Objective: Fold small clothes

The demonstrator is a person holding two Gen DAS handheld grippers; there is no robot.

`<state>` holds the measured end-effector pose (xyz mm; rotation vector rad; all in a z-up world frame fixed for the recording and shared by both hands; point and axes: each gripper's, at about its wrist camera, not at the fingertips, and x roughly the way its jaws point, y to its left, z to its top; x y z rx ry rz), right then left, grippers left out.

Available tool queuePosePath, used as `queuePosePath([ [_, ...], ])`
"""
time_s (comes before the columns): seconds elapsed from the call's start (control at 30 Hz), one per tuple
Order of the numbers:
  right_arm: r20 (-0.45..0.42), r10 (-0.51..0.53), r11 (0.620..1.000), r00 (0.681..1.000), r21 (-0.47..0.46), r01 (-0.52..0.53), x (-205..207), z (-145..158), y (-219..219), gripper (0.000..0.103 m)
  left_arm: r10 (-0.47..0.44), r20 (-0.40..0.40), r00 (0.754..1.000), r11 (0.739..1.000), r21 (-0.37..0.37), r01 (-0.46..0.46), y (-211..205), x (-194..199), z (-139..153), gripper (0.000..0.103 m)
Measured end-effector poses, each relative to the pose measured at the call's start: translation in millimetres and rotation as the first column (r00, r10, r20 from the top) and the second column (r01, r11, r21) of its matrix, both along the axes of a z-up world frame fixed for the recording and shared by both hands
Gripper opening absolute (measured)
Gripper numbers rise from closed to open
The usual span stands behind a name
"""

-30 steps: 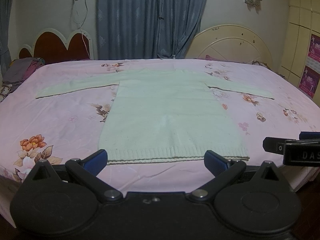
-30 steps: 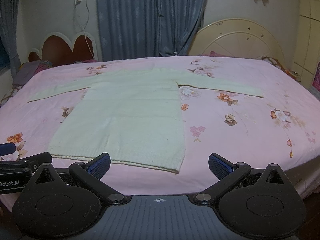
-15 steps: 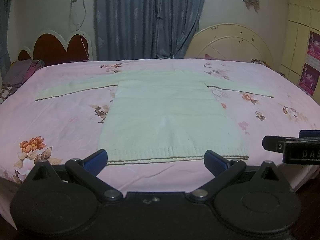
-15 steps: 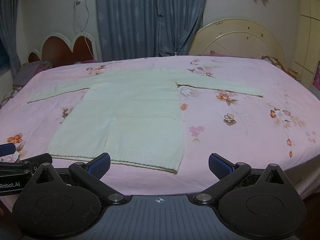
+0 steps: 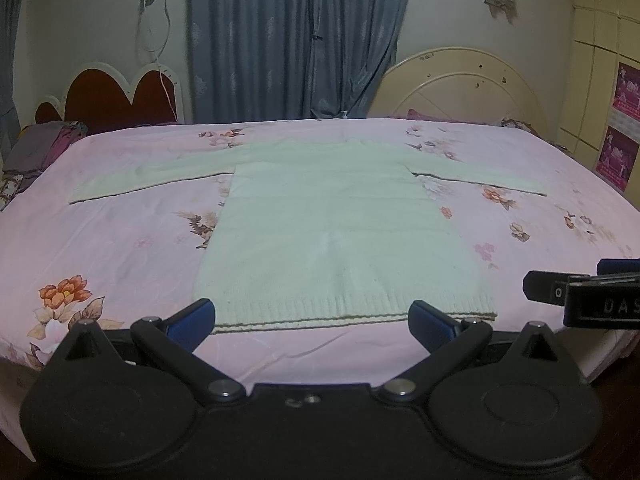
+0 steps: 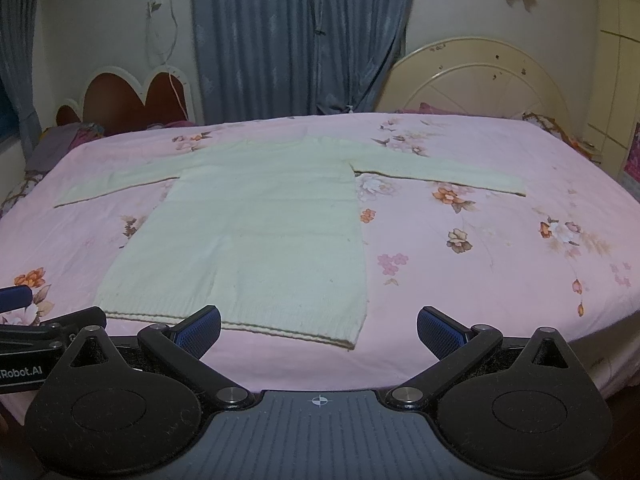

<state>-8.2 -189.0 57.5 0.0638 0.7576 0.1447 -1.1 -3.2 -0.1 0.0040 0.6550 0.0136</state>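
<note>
1. Sweater (image 5: 344,236) — pale green knit — lies flat on the pink floral bedsheet (image 5: 120,240), sleeves spread out to both sides, ribbed hem at the bed's near edge.
2. Left gripper (image 5: 312,320) hovers just short of that hem, jaws wide, holding nothing.
3. Right gripper (image 6: 319,330) hovers by the hem's right corner — wide apart, empty.

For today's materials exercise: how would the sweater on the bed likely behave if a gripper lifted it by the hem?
The sweater is knitted and lies flat, so it would probably droop limply. Its spread sleeves would likely trail. The ribbed hem looks thick, probably easy to pinch.
</note>
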Motion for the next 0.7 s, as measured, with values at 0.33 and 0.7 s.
queuePosePath([
  [0.33, -0.001, 0.006, 1.000, 1.000, -0.002, -0.006, 0.8, 0.2, 0.0, 0.103, 0.004, 0.000, 1.000, 1.000, 0.004, -0.004, -0.8, 0.5, 0.2, 0.102],
  [0.7, -0.002, 0.006, 1.000, 1.000, -0.001, -0.006, 1.1, 0.0, 0.0, 0.103, 0.005, 0.001, 1.000, 1.000, 0.002, -0.005, 0.2, 0.3, -0.1, 0.102],
])
